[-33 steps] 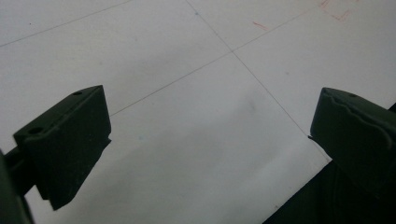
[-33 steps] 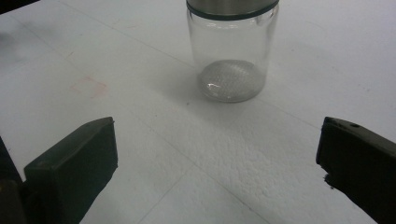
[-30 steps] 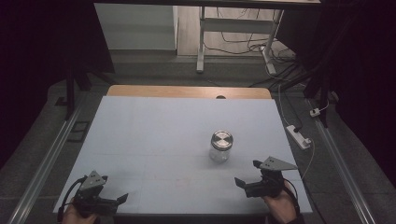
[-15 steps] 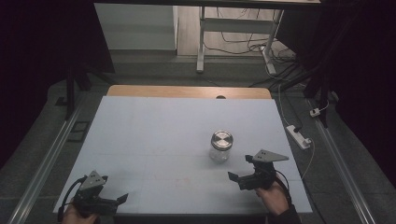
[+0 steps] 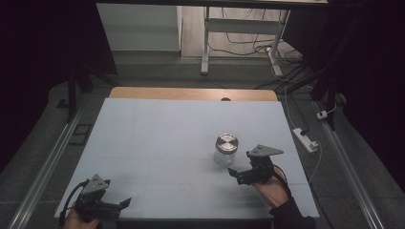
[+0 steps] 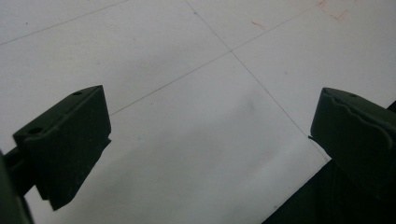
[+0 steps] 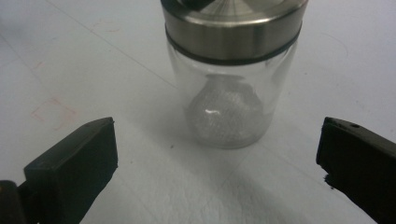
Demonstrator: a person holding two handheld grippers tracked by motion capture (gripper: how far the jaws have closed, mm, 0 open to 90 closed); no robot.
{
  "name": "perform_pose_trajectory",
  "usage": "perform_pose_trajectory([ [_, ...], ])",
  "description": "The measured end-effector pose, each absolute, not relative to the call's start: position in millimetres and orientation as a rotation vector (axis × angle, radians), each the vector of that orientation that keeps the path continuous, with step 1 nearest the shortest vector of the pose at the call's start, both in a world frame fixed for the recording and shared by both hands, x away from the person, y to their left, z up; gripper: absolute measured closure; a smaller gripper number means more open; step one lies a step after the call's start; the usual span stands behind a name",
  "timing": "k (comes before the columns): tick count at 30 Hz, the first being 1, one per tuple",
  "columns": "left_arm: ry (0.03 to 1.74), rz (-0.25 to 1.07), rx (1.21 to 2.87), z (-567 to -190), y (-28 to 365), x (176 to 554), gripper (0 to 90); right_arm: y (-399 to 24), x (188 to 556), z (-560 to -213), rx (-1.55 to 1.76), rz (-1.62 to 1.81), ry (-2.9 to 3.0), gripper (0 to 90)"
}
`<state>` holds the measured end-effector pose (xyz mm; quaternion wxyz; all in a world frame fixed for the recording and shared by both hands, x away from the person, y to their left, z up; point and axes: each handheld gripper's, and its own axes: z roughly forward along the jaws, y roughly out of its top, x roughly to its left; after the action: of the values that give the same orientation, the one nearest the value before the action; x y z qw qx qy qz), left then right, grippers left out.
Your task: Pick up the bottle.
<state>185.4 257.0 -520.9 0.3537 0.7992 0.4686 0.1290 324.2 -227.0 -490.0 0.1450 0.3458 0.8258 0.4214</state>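
Note:
A small clear glass jar (image 5: 226, 149) with a brushed metal lid stands upright right of the table's middle. In the right gripper view the jar (image 7: 231, 84) holds a mesh ball at its bottom. My right gripper (image 5: 237, 174) is just in front of the jar and slightly to its right, held by a hand. Its jaws stand wide open (image 7: 217, 154), and the jar stands a little beyond their tips, untouched. My left gripper (image 5: 122, 204) hovers near the front left corner, open (image 6: 210, 140) above bare white surface at the table's edge.
The white table top (image 5: 157, 138) has thin pencil lines and faint red marks. A wooden strip (image 5: 191, 93) runs along its far edge. A white power strip (image 5: 305, 139) lies on the floor at the right. Metal rails flank both sides.
My right gripper has moved forward and left, up to the jar. The left gripper has stayed near the front left corner.

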Motion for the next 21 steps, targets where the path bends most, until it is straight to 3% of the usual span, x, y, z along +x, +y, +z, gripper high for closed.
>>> perform_pose_trajectory([
  [21, 1.209, 0.327, 2.071, -521.2, 257.0, 185.7, 0.0, -195.8, 364.1, -498.2, 0.98, 1.167, 2.416, 0.0],
])
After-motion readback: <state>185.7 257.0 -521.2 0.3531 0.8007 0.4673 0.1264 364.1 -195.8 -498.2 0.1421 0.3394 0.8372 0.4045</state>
